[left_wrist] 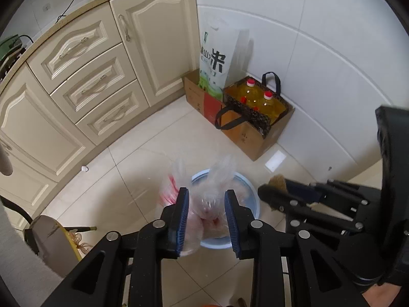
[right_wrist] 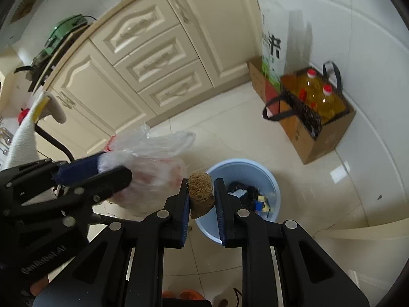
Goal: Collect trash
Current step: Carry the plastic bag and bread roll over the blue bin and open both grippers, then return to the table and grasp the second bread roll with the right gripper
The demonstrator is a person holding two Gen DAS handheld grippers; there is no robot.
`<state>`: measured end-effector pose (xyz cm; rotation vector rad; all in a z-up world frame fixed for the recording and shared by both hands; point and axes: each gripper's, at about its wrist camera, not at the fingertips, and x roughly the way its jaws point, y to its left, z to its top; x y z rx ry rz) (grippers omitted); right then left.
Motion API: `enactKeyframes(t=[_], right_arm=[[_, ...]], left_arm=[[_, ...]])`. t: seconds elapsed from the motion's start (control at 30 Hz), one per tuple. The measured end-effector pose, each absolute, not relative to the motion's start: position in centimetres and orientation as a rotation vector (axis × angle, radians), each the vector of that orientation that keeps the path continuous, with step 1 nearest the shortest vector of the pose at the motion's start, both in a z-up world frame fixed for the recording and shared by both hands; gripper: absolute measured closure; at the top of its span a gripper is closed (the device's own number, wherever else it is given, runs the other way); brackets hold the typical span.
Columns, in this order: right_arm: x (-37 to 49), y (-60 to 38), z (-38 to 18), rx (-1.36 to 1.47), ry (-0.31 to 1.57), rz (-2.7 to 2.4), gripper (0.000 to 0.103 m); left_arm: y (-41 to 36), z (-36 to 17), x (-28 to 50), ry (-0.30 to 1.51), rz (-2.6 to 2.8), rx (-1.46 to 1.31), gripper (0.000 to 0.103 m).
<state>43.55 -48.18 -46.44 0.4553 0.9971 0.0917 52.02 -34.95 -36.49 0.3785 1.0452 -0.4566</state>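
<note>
Both grippers over the pale blue waste bin (right_wrist: 271,179) on the tiled floor (left_wrist: 143,153). My left gripper (left_wrist: 207,220) has its fingers (left_wrist: 182,220) a modest way apart around a clear plastic bag (left_wrist: 209,194) of reddish scraps; I cannot tell whether the pads press it. My right gripper (right_wrist: 202,199) has its fingers (right_wrist: 184,204) clamped on a brown fibrous scrubber (right_wrist: 201,194), above the bin's near-left rim. Bin already holds dark and coloured litter. Open floor left and ahead up to the cream cabinets (left_wrist: 84,81); a cardboard box of oil bottles (left_wrist: 258,102) and a rice sack (left_wrist: 214,58) sit against the tiled wall beyond.
</note>
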Motion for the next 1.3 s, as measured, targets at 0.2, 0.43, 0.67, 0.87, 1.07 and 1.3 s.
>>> enactKeyframes(t=[0.2, 0.43, 0.67, 0.87, 1.07, 1.3], right_arm=[[43.9, -48.5, -48.8, 0.478, 1.031, 0.089, 0.085], [45.2, -47.4, -49.2, 0.474, 1.036, 0.103, 0.084], [46.0, -46.6, -47.6, 0.441, 1.007, 0.063, 0.08], [45.2, -46.3, -44.8, 0.419, 0.973, 0.037, 0.052], [44.1, -44.8, -40.3, 0.382, 0.92, 0.043, 0.051], [42.1, -39.5, -32.1, 0.295, 0.795, 0.106, 0.04]], left_arm=[[-36.0, -38.6, 52.3, 0.995, -0.409, 0.42, 0.048], [-35.6, -39.2, 51.6, 0.976, -0.362, 0.416, 0.046], [-34.0, -36.9, 50.4, 0.949, -0.322, 0.378, 0.043], [-31.1, -33.4, 48.1, 0.914, -0.332, 0.309, 0.039], [-26.7, -28.7, 44.8, 0.86, -0.328, 0.244, 0.039], [-18.3, -22.1, 39.0, 0.728, -0.271, 0.159, 0.03]])
